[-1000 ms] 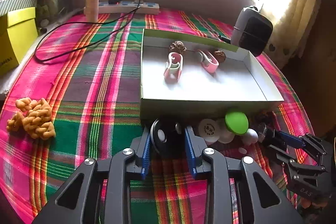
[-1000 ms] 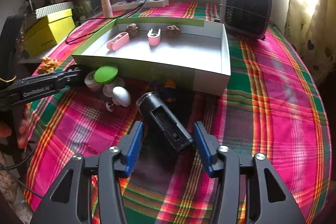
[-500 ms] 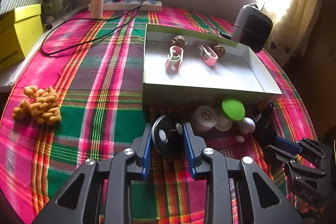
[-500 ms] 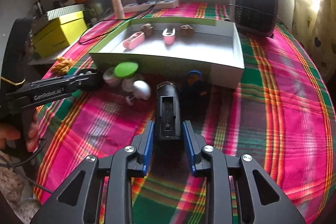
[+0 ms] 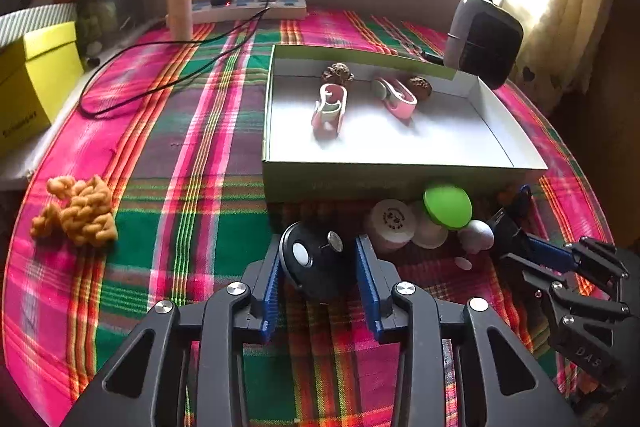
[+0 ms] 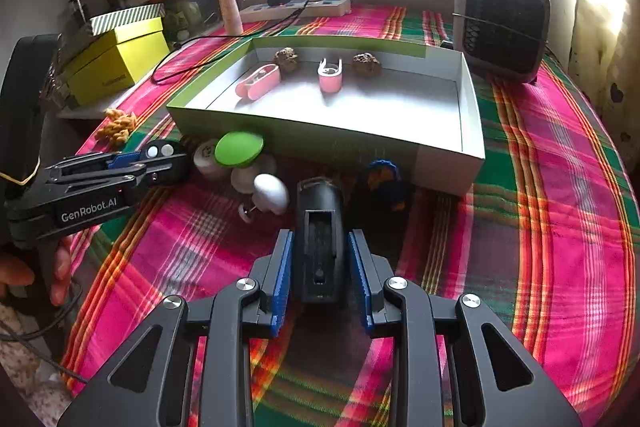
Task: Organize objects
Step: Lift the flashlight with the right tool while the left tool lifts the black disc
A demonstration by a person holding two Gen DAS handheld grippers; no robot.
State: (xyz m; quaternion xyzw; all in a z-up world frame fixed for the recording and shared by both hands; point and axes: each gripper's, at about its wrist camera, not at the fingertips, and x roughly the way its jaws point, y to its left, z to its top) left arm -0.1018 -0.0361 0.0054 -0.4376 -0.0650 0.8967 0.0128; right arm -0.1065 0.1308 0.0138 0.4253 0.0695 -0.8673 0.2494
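While the left gripper (image 5: 318, 263) clamps a round black disc (image 5: 310, 267), the right gripper (image 6: 318, 267) pinches a black oblong device (image 6: 320, 239) before the shallow box (image 6: 440, 157).

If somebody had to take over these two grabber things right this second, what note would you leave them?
Left gripper: shut on the round black piece, low over the cloth.
Right gripper: shut on the black cylinder.
Already in the tray: two pink clips and two brown lumps.
Left outside, along the tray's front wall: green lid, white caps, white egg-shaped piece, blue item, plus both held pieces.
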